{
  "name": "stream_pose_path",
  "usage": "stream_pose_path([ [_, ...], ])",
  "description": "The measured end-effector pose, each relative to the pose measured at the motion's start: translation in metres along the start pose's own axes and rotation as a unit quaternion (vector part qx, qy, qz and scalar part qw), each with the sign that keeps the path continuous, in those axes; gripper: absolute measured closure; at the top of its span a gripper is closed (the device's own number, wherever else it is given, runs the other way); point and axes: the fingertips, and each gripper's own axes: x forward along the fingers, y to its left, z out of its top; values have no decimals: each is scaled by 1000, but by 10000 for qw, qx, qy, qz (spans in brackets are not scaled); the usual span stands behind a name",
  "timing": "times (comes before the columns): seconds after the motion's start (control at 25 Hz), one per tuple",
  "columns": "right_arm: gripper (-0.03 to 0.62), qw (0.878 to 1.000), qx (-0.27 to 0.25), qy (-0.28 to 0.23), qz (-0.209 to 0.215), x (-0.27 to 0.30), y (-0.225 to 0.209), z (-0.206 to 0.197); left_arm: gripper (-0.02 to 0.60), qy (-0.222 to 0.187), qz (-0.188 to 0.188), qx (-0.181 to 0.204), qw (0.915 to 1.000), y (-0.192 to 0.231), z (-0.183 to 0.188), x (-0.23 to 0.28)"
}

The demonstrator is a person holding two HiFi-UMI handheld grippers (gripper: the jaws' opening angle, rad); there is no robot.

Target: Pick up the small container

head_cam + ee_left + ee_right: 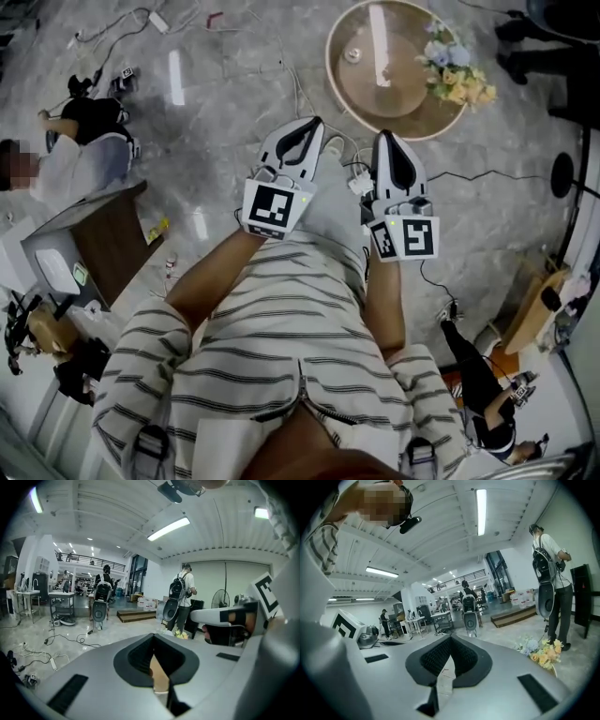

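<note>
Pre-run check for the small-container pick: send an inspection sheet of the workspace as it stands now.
Surface: grey stone-look floor; round table ahead of the tongs.
Job's things: small container not identified; one small object on the round table, too small to tell.
Clutter: flowers at the table's edge.
Grippers: left tongs shut, empty; right tongs shut, empty; both held side by side over the floor.
Cables: white cable and black cable on the floor; power strip between the tongs in the head view.
Surroundings: seated person and brown desk at left; person with a backpack standing.
</note>
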Motion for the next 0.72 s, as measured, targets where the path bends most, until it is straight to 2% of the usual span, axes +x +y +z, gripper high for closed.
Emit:
stream_pose_path([
  [0.24,585,9993,26,231,276,37,-39,-20,581,204,140,-30,9997,1,-19,54],
  [0.48,584,9987,93,404,284,57,-79,-46,581,374,210,44,9991,3,-39,103],
  [0.72,585,9982,198,539,153,84,-109,-77,581,549,342,2,9979,24,-69,144],
])
